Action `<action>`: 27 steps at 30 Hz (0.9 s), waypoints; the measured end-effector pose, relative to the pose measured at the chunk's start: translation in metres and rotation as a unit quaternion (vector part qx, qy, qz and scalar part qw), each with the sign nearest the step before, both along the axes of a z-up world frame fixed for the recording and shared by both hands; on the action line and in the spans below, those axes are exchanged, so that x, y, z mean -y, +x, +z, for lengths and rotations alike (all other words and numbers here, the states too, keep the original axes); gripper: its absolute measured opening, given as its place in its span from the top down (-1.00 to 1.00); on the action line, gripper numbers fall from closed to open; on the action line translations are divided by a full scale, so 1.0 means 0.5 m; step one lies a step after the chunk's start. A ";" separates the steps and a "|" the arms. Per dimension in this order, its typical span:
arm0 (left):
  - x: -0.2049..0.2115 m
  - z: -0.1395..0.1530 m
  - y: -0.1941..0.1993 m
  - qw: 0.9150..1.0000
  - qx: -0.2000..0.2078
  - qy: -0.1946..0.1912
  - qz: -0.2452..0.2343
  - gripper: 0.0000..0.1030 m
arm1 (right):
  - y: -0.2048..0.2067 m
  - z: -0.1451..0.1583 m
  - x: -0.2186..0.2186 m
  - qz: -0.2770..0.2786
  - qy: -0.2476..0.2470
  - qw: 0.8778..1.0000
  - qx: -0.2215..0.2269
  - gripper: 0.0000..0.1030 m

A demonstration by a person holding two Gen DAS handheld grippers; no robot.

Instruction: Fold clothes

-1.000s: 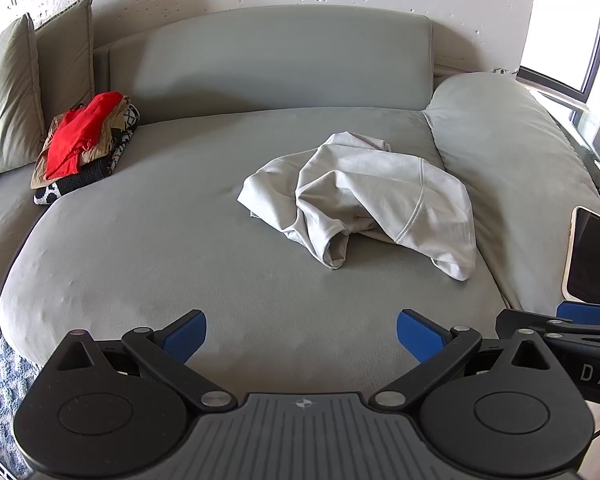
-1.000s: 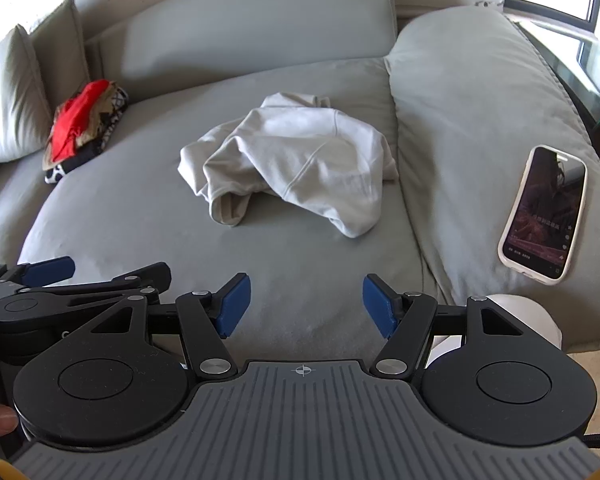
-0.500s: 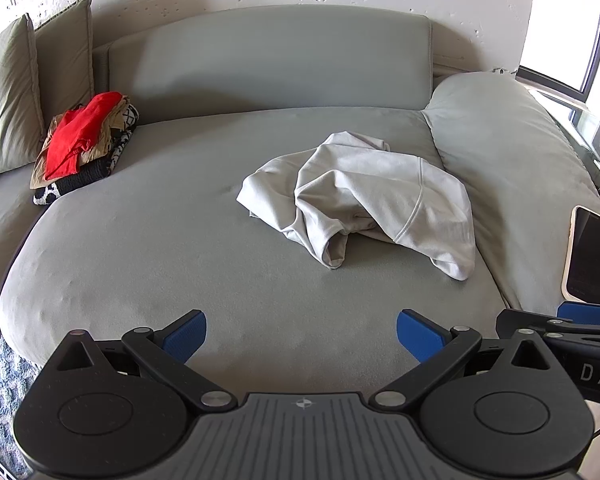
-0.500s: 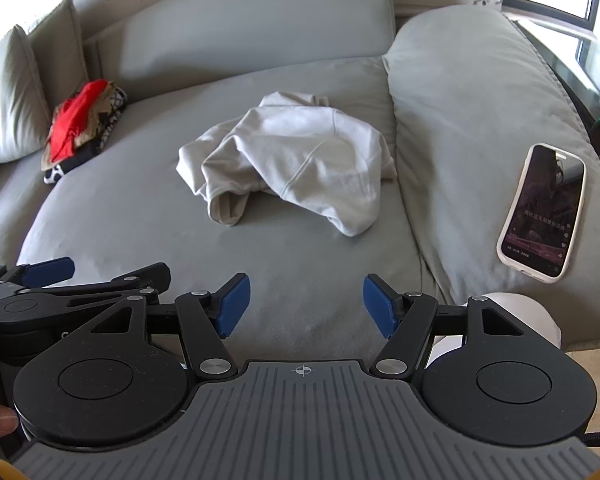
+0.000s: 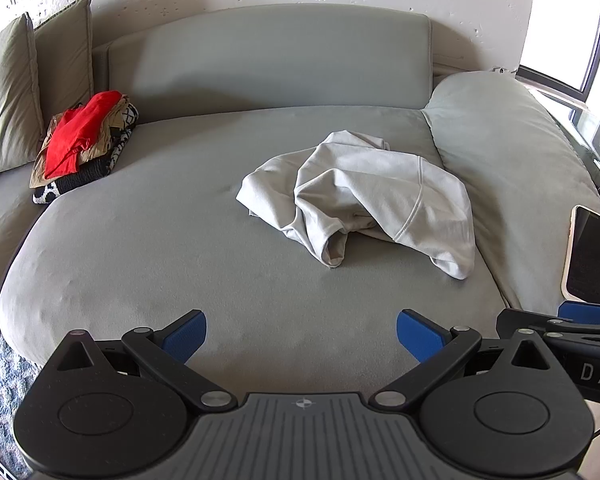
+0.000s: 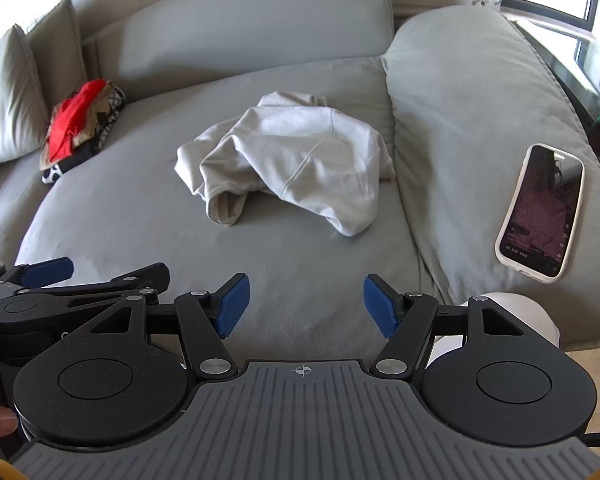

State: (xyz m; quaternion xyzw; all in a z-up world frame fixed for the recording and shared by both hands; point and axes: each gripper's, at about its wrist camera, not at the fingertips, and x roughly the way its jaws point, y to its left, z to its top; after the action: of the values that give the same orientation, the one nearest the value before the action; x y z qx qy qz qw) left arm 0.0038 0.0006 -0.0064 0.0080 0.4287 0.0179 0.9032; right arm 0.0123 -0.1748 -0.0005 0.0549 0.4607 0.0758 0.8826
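Note:
A crumpled pale grey garment (image 5: 364, 196) lies in a heap on the grey sofa seat (image 5: 180, 248), right of centre; it also shows in the right wrist view (image 6: 296, 156). My left gripper (image 5: 302, 334) is open and empty, over the seat's front edge, well short of the garment. My right gripper (image 6: 306, 306) is open and empty, beside the left one and also short of the garment. A pile of clothes with a red piece on top (image 5: 82, 142) sits at the seat's far left (image 6: 80, 128).
A phone (image 6: 542, 208) lies screen up on the large grey cushion (image 6: 480, 112) at the right. Two cushions (image 5: 16, 92) lean at the far left. The sofa backrest (image 5: 284, 60) runs behind. A white round object (image 6: 516, 312) is below the phone.
The right wrist view has drifted slightly; the garment and phone sit a touch lower left in it. Nothing else has moved and both grippers stay open.

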 end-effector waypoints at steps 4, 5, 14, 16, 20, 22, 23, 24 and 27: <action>0.001 -0.001 0.001 1.000 -0.001 0.000 0.000 -0.97 | 0.001 -0.003 0.001 -0.001 0.000 1.000 -0.002 -0.37; 0.001 -0.003 0.002 1.000 -0.001 0.000 0.000 -0.97 | 0.002 -0.005 0.001 0.000 0.000 1.000 -0.002 -0.39; -0.028 -0.038 0.018 0.999 -0.017 -0.014 0.024 -0.98 | 0.018 -0.028 0.003 -0.004 -0.003 1.000 -0.003 -0.45; -0.041 -0.048 0.022 0.999 -0.019 -0.013 0.033 -0.98 | 0.027 -0.036 -0.001 0.003 -0.005 1.000 0.011 -0.50; -0.067 -0.069 0.034 0.998 -0.023 -0.008 0.053 -0.97 | 0.062 -0.070 -0.024 0.036 -0.040 0.997 0.056 -0.51; -0.082 -0.081 0.042 0.997 -0.027 -0.013 0.065 -0.92 | 0.087 -0.096 -0.036 0.053 -0.063 0.994 0.065 -0.51; -0.088 -0.087 0.047 0.997 -0.029 -0.015 0.067 -0.87 | 0.099 -0.108 -0.041 0.061 -0.071 0.993 0.070 -0.51; -0.095 -0.092 0.051 0.997 -0.028 -0.017 0.068 -0.86 | 0.111 -0.120 -0.046 0.069 -0.080 0.992 0.074 -0.51; -0.108 -0.101 0.058 0.997 -0.003 -0.027 0.075 -0.87 | 0.144 -0.150 -0.062 0.093 -0.106 0.986 0.086 -0.50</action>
State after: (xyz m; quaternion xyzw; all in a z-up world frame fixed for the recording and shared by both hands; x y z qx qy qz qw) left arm 0.0330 0.0546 -0.0569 -0.0482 0.4308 0.0737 0.8982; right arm 0.0843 -0.1438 -0.0755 -0.0887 0.3917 0.1126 0.9089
